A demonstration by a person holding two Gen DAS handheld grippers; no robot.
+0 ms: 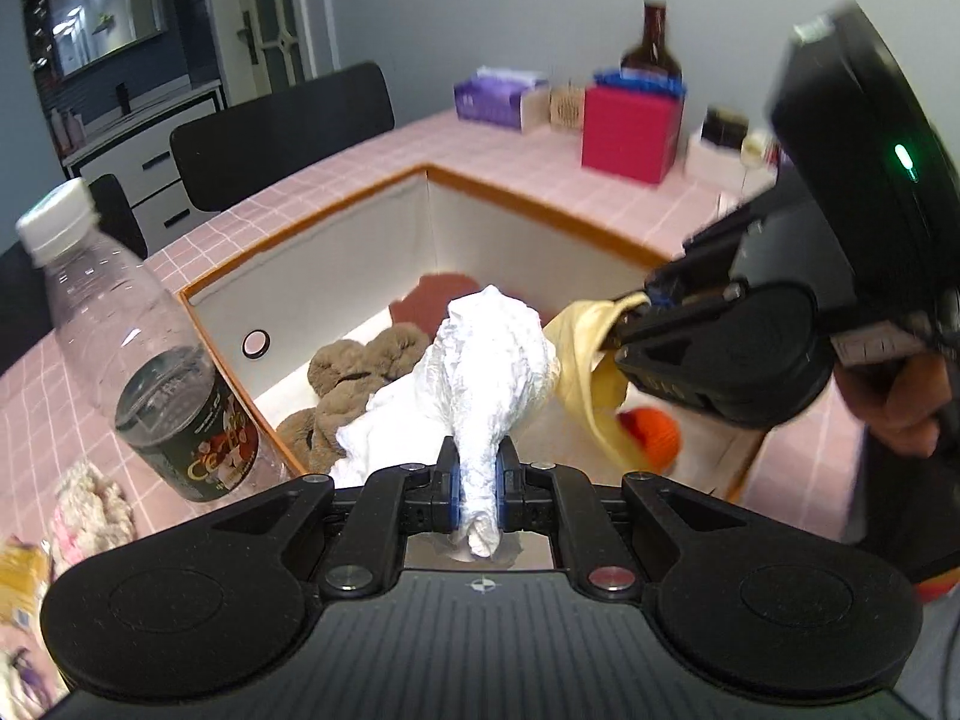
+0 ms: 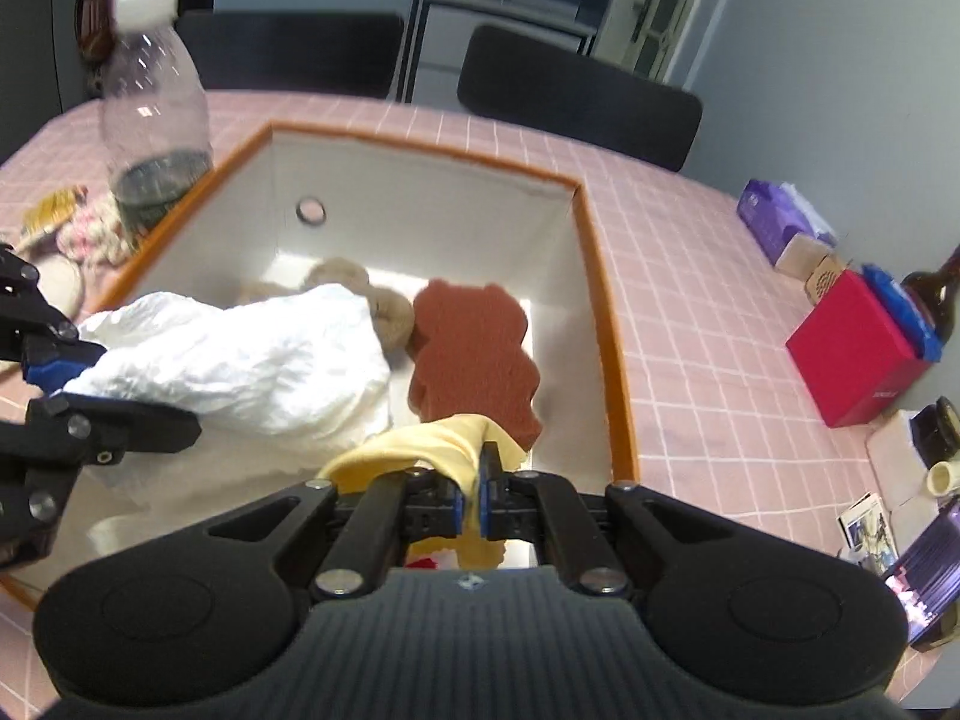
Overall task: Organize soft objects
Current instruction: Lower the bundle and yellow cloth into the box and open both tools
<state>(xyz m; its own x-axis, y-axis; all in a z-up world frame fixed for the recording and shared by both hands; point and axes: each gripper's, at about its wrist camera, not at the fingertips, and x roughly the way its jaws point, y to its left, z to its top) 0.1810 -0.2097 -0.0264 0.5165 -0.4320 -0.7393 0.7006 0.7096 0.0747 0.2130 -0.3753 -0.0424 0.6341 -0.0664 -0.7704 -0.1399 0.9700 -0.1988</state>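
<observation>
My left gripper [image 1: 478, 483] is shut on a crumpled white cloth [image 1: 486, 372], which hangs over the open orange-rimmed box [image 1: 312, 225]. My right gripper [image 2: 472, 495] is shut on a pale yellow cloth [image 2: 420, 444], also above the box [image 2: 594, 276]. In the left wrist view the right gripper [image 1: 630, 315] comes in from the right with the yellow cloth [image 1: 585, 354]. Inside the box lie a brown plush toy [image 1: 360, 363], a reddish-brown bear-shaped sponge [image 2: 474, 354] and an orange ball [image 1: 654, 435]. The white cloth [image 2: 240, 360] covers part of the plush.
A clear plastic bottle [image 1: 138, 360] stands left of the box on the pink tiled table [image 1: 540, 156]. Fluffy items [image 1: 90, 510] lie beside it. At the far side are a red box [image 1: 630, 132], a purple tissue pack [image 1: 495, 97] and a brown bottle [image 1: 651, 45]. Black chairs [image 2: 576, 96] stand behind.
</observation>
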